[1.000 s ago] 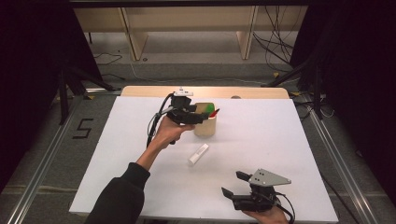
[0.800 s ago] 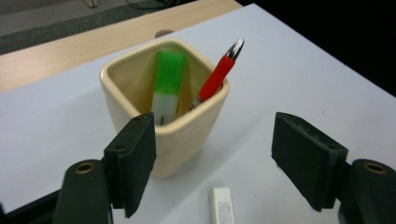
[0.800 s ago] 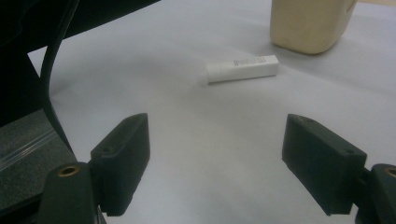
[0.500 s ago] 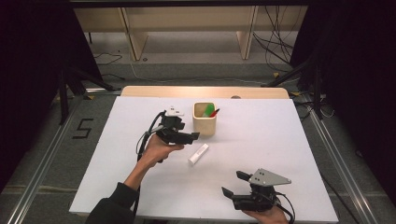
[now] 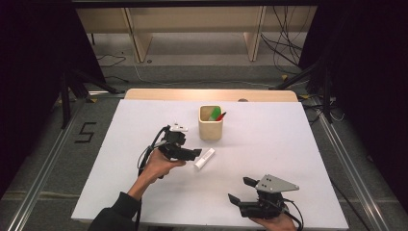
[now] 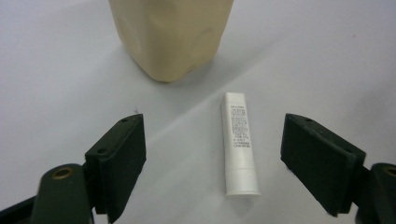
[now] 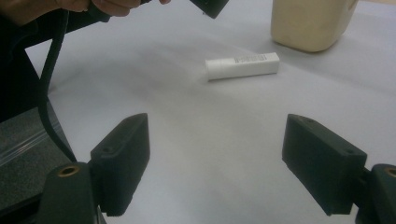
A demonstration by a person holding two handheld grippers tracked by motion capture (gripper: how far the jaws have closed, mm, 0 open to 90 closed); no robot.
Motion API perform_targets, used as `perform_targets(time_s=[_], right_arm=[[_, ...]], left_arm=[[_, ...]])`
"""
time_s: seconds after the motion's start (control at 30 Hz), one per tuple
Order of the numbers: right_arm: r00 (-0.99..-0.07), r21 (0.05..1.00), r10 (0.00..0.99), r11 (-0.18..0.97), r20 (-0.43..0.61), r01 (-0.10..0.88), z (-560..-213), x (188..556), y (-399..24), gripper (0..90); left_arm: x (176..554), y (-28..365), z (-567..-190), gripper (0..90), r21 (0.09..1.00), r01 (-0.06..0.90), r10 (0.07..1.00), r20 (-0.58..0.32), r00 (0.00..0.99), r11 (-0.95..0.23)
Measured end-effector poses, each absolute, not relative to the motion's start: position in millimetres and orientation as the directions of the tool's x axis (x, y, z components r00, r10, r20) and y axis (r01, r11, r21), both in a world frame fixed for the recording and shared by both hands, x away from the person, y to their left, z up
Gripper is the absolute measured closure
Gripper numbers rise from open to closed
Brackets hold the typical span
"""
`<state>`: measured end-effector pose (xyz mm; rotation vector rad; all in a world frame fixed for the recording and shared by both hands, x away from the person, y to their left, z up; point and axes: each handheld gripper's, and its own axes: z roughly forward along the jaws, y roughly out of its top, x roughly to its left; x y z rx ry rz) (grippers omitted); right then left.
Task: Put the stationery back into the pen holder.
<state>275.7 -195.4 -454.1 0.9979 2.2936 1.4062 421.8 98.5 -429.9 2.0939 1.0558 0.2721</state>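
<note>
High view overhead, facing forward; both claw views low, close, sharing the white tube (image 6: 240, 143)

Beige cup (image 5: 210, 126) stood upright mid-table, green and red items (image 5: 217, 114) inside; white table (image 5: 288, 154); "5" marked on floor (image 5: 86, 132).

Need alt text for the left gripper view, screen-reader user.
A white tube with fine print lies flat on the white table, framed between the left gripper's open black jaws without touching them. Behind it stands a beige cup, top cropped.
</note>
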Motion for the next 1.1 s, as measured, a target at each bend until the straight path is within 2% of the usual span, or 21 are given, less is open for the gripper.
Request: perform_targets(time_s=[0.87,1.1], right_arm=[[-0.726,0.857,0.678,0.298,0.12,0.42,-456.3,276.4,-194.5,24.1],[-0.727,0.854,0.676,0.304,0.119,0.422,-457.0,276.8,-194.2,24.0]], left_arm=[[413.5,72.9,-457.9,18.6,0.608,0.623,0.756,-0.057,0.652,-0.492],[413.2,70.0,-460.9,22.1,0.591,0.637,0.761,-0.06,0.646,-0.495]])
